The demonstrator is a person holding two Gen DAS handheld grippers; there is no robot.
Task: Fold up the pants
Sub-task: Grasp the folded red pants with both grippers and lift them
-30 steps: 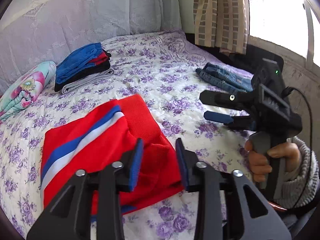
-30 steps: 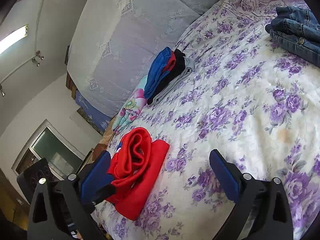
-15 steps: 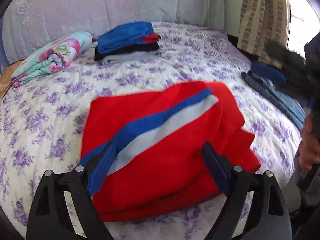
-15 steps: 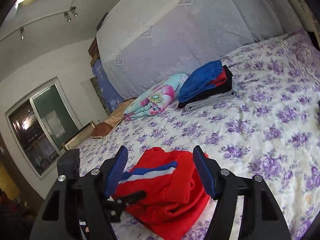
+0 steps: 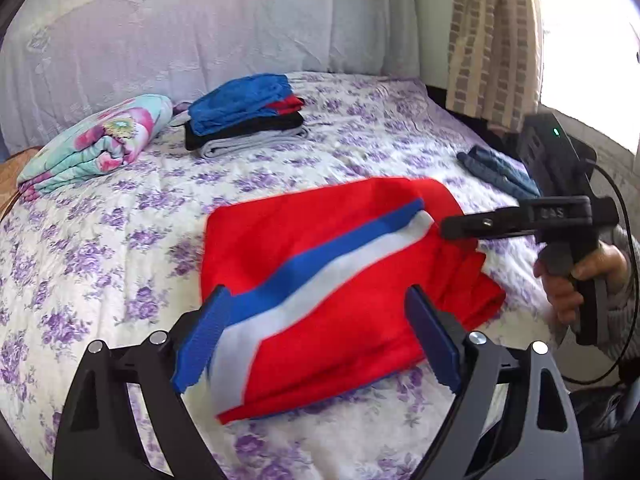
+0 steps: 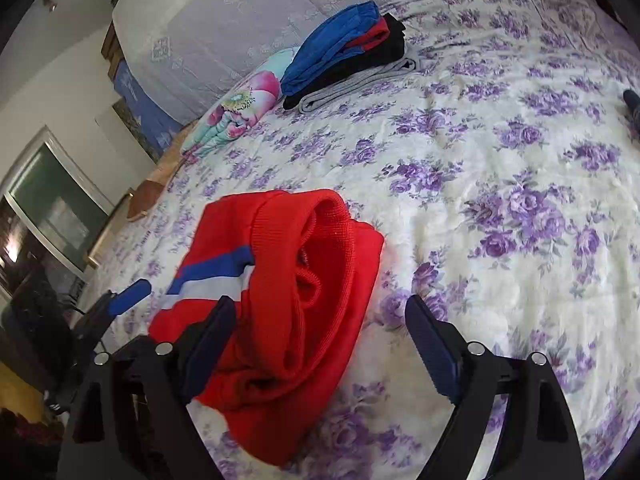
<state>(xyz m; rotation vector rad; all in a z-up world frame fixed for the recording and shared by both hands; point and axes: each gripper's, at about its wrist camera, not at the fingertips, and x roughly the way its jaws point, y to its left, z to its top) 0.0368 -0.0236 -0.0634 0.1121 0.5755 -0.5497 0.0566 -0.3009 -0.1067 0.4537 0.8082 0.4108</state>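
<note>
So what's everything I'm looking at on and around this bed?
red pants: one, red with a blue and white stripe, folded, near the bed's front edge
stack of folded clothes: one, blue, red, black and grey, far side
rolled blanket: one, floral turquoise and pink, left of the stack
jeans: blue, right edge
bedspread: white with purple flowers
curtain: beige, checked, top right
left gripper: black, blue pads, open above the pants
right gripper: same, open
hand: holds the right gripper
</note>
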